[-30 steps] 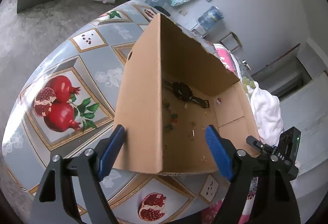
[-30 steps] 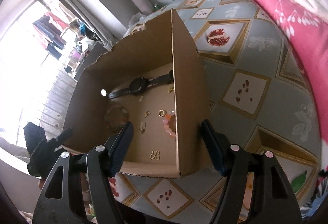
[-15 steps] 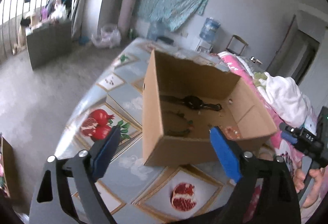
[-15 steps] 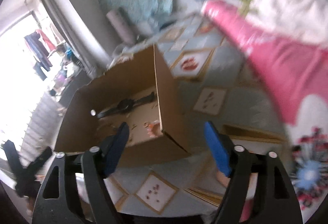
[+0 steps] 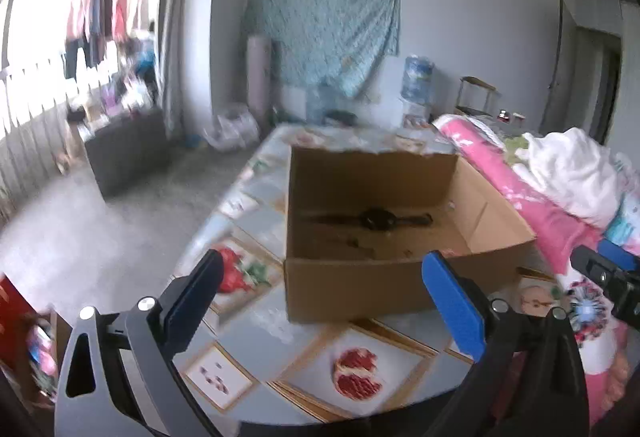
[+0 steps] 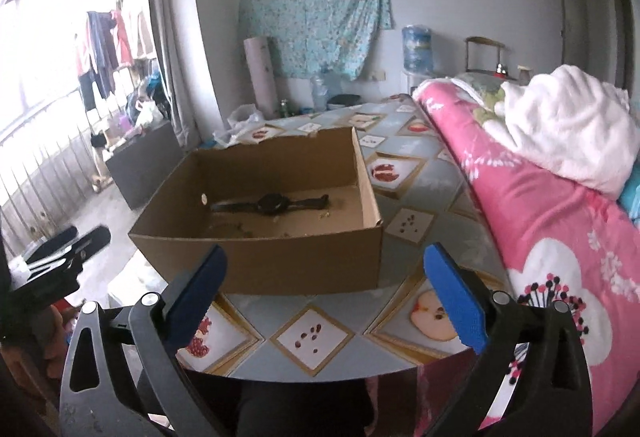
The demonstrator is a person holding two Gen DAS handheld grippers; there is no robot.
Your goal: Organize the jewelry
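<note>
An open cardboard box (image 5: 360, 283) (image 6: 280, 265) stands on a table covered with a fruit-print cloth (image 5: 360, 357) (image 6: 312, 333). Inside lies a black wristwatch (image 5: 376, 219) (image 6: 272, 204) among small jewelry pieces, too blurred to tell apart. My left gripper (image 5: 324, 301) hangs in front of the box's near left corner, its jaws opening wide with nothing between the pads. My right gripper (image 6: 326, 297) hovers before the box's near wall, jaws also opening, empty. Each gripper shows at the edge of the other's view.
A pink flowered blanket (image 6: 560, 205) with white fabric (image 6: 568, 117) piled on it lies right of the table. A grey cabinet (image 5: 124, 153), a water bottle (image 6: 417, 51) and a hanging teal cloth (image 6: 316, 21) stand farther back. Bare floor lies left of the table.
Both grippers pulled back and up from the box's side walls and levelled out. Their jaws spread wider and hold nothing now. The box sits on the table, seen whole from farther away.
</note>
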